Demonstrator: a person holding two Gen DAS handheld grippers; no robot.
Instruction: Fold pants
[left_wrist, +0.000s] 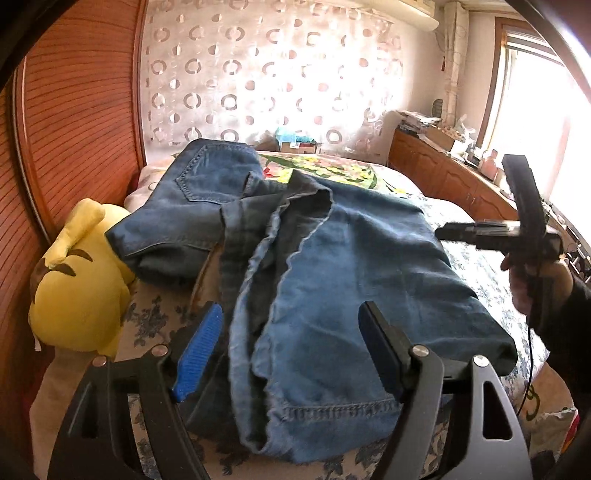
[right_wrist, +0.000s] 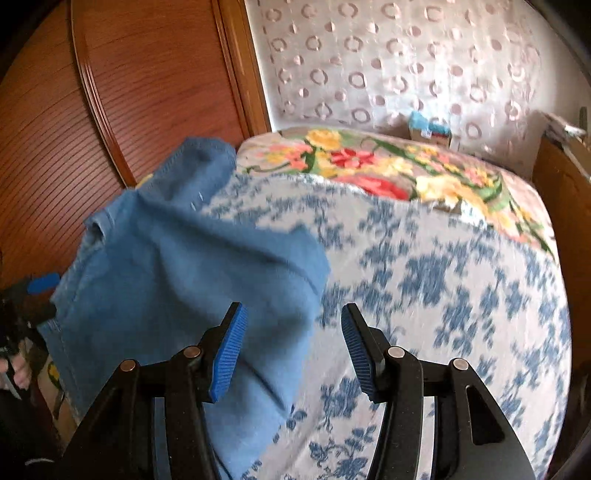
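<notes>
Plain blue jeans, no legible writing

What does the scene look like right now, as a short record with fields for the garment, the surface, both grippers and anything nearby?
garment: blue jeans, partly folded, hems toward the left wrist camera
surface: bed with a blue-flowered cover
left gripper: jaws open above the jeans, gripping nothing
right gripper: jaws open, nothing pressed between them, over the jeans' edge
nearby: yellow plush toy beside the jeans, against the wooden headboard
</notes>
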